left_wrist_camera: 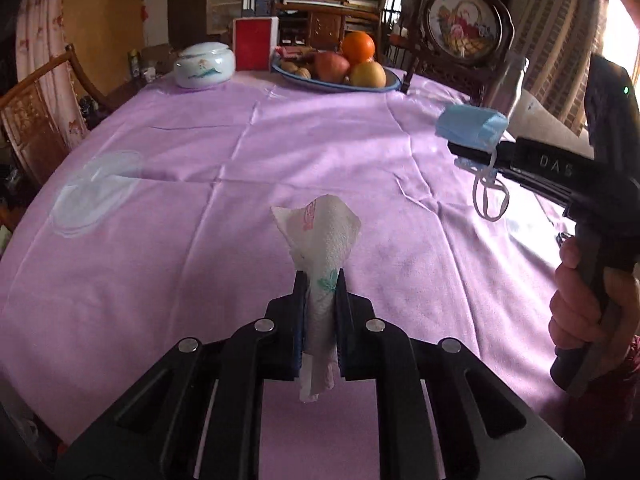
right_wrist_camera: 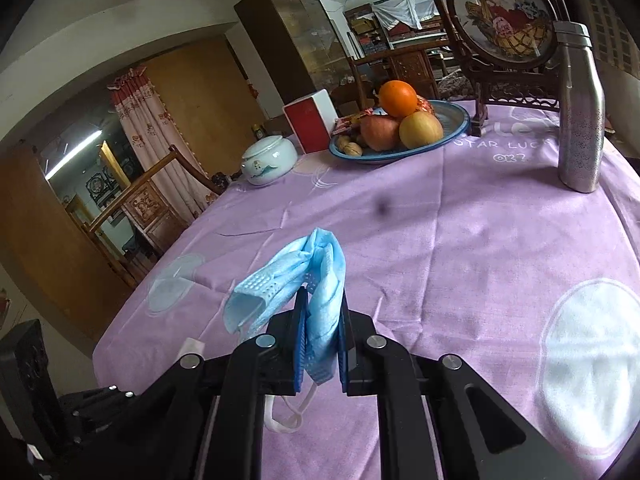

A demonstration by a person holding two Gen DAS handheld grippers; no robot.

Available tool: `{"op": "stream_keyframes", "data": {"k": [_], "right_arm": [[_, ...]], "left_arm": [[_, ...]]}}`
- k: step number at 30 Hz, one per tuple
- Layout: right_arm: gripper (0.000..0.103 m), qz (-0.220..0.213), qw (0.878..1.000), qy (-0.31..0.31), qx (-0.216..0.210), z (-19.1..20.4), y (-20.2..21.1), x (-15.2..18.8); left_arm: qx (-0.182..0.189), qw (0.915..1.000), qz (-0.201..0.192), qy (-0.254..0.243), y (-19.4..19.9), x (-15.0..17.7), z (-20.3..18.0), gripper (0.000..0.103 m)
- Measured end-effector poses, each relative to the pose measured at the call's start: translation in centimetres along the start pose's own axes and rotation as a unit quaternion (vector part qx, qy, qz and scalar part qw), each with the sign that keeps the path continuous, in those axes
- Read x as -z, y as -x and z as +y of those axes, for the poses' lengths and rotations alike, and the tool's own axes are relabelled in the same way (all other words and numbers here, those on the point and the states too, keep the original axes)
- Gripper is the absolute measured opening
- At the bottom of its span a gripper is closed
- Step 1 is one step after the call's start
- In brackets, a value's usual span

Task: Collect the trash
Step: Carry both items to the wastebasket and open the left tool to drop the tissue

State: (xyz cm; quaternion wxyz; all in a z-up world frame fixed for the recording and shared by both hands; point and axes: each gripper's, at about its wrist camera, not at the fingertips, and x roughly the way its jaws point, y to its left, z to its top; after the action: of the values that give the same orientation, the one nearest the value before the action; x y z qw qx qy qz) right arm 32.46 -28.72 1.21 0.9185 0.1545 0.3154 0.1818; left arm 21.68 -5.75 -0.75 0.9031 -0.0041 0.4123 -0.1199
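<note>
Left gripper [left_wrist_camera: 320, 280]: pinching a crumpled paper napkin [left_wrist_camera: 320, 236], held clear above the counter [left_wrist_camera: 200, 240] and its purple cloth.
Right gripper [right_wrist_camera: 323, 300]: pinching a blue face mask [right_wrist_camera: 296, 276]; ear loops [right_wrist_camera: 292, 412] dangle below.
Risks: both items are limp, so a slackened pinch drops them; loops may snag. Steel bottle [right_wrist_camera: 580, 120] at far right, tippable if brushed.

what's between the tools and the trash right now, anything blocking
Nothing: both pieces are already gripped. The left tool is shut on the paper napkin, the right tool on the blue face mask, both lifted off the purple tablecloth. No bin is visible, so that path cannot be judged.
</note>
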Motion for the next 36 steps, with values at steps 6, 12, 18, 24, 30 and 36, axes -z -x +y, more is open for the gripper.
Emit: {"op": "stream_keyframes", "data": {"k": [6, 12, 18, 24, 30, 36], "right_arm": [[0.014, -0.007, 0.996, 0.055, -0.073, 5.3, 1.4, 2.3], [0.013, 0.015, 0.983, 0.105, -0.151, 13.2, 1.8, 7.4], [0.013, 0.048, 0.963, 0.162, -0.212, 21.8, 2.5, 11.9], [0.013, 0.081, 0.937, 0.215, -0.263, 30.0, 2.8, 16.7], [0.013, 0.132, 0.918, 0.245, -0.282, 35.5, 1.1, 21.7], [0.013, 0.185, 0.909, 0.252, -0.276, 38.7, -2.0, 26.4]], "left_arm": [[-0.061, 0.9956, -0.047, 0.053, 7.4, 2.7, 6.8, 0.014], [-0.140, 0.9797, -0.057, 0.132, 14.0, 10.4, 14.7, 0.014], [-0.185, 0.9537, -0.069, 0.227, 19.8, 19.2, 21.3, 0.014], [-0.215, 0.9249, -0.058, 0.308, 21.4, 27.1, 26.4, 0.014], [-0.229, 0.9101, -0.024, 0.345, 19.1, 32.0, 30.4, 0.014], [-0.229, 0.9050, 0.008, 0.358, 15.6, 34.7, 32.4, 0.017]]}}
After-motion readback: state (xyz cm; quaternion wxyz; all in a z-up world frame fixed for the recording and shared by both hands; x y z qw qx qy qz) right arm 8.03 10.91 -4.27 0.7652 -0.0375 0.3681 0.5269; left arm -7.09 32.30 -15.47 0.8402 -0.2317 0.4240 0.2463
